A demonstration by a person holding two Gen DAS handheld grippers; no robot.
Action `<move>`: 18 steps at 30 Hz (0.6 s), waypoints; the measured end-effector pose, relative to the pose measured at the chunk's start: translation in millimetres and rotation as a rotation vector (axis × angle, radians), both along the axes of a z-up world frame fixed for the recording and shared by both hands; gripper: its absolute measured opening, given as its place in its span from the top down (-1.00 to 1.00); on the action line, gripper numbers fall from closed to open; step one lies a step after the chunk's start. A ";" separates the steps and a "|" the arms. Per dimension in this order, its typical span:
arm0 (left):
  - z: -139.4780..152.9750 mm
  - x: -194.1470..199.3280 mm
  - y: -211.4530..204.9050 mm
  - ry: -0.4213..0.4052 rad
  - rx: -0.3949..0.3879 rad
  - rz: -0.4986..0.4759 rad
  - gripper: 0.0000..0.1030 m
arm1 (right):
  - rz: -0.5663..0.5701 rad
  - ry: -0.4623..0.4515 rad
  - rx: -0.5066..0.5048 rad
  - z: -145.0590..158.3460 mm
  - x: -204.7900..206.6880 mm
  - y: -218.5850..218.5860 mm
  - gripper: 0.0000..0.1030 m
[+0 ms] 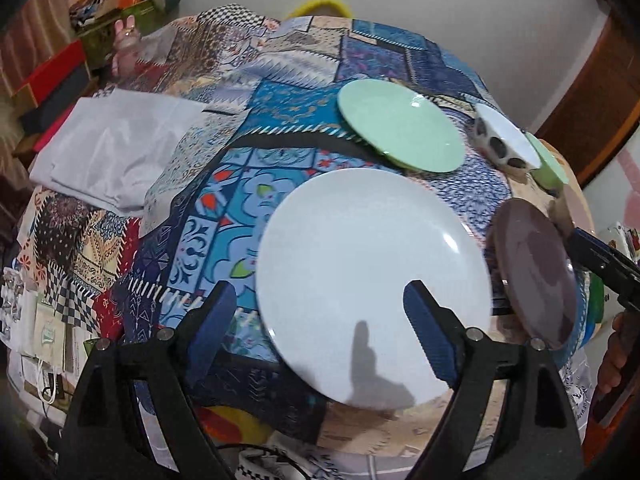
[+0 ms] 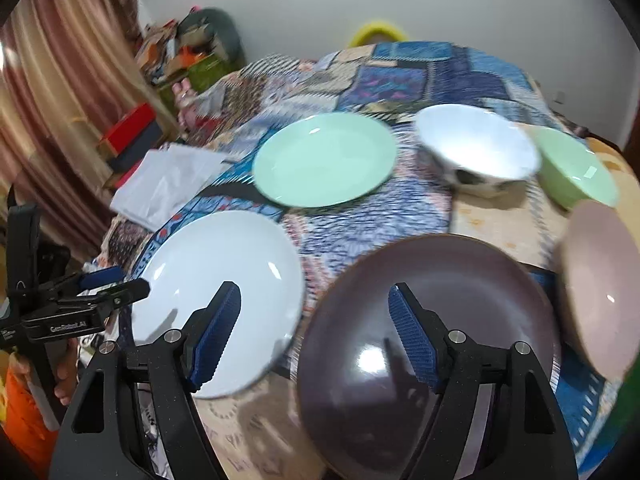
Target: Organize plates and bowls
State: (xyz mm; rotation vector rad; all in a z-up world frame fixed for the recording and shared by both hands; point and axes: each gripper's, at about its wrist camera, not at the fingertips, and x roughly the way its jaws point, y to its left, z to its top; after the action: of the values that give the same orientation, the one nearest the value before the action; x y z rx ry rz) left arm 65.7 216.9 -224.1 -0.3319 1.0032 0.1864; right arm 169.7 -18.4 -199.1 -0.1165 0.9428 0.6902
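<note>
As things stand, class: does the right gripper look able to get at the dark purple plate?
Probably yes. The right gripper hangs open just over the near side of the dark purple plate, with nothing lying on the plate or between them; the white plate sits apart to its left.

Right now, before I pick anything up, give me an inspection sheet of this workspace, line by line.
Surface: patchwork cloth covers the table.
Job's things: white plate, mint plate and dark plate lie apart, unstacked; white patterned bowl, green bowl and pink bowl stand separately on the right.
Clutter: folded grey cloth on the table's left side.
Grippers: left gripper open above the white plate's near edge; right gripper open above the gap between the white and dark plates; neither holds anything.
Cables: a dark cable below the table's near edge.
Surroundings: striped curtain, piled boxes, plain wall.
</note>
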 end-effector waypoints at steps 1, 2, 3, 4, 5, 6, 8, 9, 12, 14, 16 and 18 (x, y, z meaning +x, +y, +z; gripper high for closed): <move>-3.8 0.4 4.6 0.003 0.000 0.009 -0.67 | 0.009 0.000 -0.008 -2.1 0.8 3.8 -0.41; -6.6 1.0 8.4 0.005 -0.002 0.013 -0.66 | 0.021 0.001 -0.018 -5.3 2.2 10.4 -0.37; -9.8 1.7 12.2 0.009 -0.006 0.016 -0.62 | 0.031 0.005 -0.023 -7.7 3.5 15.3 -0.29; -12.4 2.4 15.5 0.012 -0.009 0.017 -0.60 | 0.044 0.015 -0.030 -11.5 5.8 21.2 -0.19; -15.2 3.1 18.3 0.017 -0.013 0.018 -0.53 | 0.045 0.021 -0.033 -13.9 7.9 23.6 -0.13; -17.7 3.3 20.8 0.022 -0.017 0.018 -0.46 | 0.049 0.028 -0.033 -16.0 10.8 26.2 -0.03; -21.9 2.9 24.5 0.029 -0.030 0.019 -0.36 | 0.051 0.043 -0.036 -20.6 17.4 30.9 0.10; -23.7 2.3 26.3 0.032 -0.038 0.019 -0.28 | 0.052 0.049 -0.039 -22.1 20.1 32.9 0.20; -29.9 0.1 30.1 0.044 -0.067 0.011 0.08 | 0.058 0.077 -0.045 -27.6 27.5 37.7 0.33; -33.5 -0.3 30.2 0.050 -0.088 0.010 0.24 | 0.058 0.086 -0.059 -31.4 29.2 40.6 0.38; -36.7 -1.0 30.7 0.054 -0.109 0.004 0.35 | 0.062 0.097 -0.076 -35.2 29.4 41.9 0.45; -38.5 -0.5 29.6 0.054 -0.121 -0.003 0.49 | 0.072 0.114 -0.101 -41.3 30.2 44.9 0.50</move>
State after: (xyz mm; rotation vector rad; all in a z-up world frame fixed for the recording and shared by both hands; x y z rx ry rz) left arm 65.2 246.5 -262.6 -0.4372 1.0704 0.1323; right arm 199.9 26.5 -240.3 -0.2030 1.0872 0.7218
